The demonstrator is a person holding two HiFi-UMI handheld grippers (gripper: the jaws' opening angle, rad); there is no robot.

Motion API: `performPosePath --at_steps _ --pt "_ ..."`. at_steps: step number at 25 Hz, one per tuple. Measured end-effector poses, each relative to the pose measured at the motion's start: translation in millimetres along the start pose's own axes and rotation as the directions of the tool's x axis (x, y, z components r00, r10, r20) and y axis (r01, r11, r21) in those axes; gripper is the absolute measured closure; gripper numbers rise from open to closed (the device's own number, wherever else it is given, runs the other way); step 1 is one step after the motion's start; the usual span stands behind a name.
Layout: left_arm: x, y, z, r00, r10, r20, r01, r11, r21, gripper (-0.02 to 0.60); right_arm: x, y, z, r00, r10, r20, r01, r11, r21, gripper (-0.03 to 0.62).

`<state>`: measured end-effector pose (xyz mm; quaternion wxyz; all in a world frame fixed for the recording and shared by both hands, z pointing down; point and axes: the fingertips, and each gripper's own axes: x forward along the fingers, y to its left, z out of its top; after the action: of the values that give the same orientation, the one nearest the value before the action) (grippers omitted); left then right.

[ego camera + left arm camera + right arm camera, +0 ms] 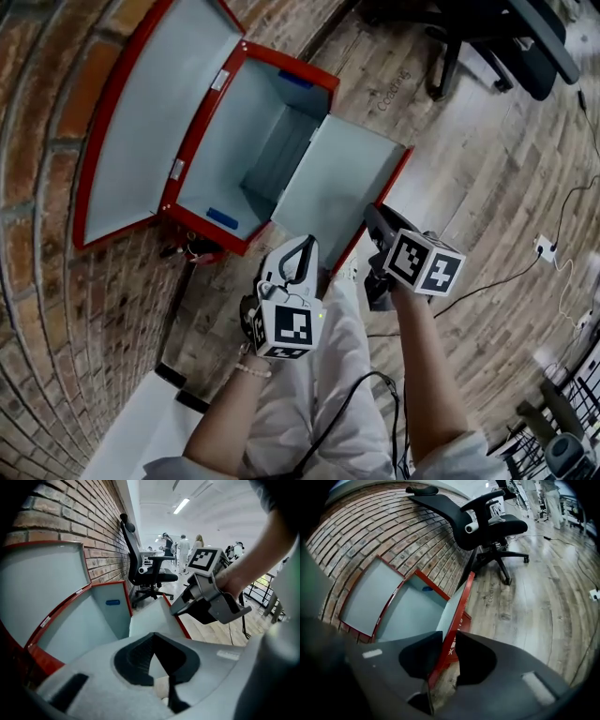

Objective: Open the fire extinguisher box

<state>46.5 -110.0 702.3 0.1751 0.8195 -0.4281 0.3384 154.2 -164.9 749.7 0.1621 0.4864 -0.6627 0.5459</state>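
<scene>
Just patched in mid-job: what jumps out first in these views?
The red fire extinguisher box against the brick wall, both doors swung wide, no extinguisher inside. The right gripper has its jaws either side of the red edge of the right door; the left gripper hangs just beside it, holding nothing.

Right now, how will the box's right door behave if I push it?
The right door is probably stiff sheet metal: its panel looks flat. It should swing on its hinge, not slide, since it stands open off the box. The smooth painted edge between the jaws of the right tool may be slippery.
</scene>
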Motion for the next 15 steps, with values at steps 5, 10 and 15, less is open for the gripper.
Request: performPosePath --at_steps 5,10,15 --pt "16 -2 -5 1.0 -0.005 -0.001 0.005 1.0 -0.008 0.581 8 -27 -9 1.0 -0.03 -0.002 0.03 0.999 0.041 0.503" --pt "30 -9 -18 1.0 -0.02 -0.013 0.02 1.0 -0.011 0.581 18 -53 -22 0.998 -0.054 -0.015 0.055 0.997 0.062 0.507" --pt "42 -8 -29 0.999 -0.039 -0.02 0.039 0.999 -0.011 0.581 33 -76 -32 0.995 -0.1 -0.026 0.102 0.991 0.086 0.514"
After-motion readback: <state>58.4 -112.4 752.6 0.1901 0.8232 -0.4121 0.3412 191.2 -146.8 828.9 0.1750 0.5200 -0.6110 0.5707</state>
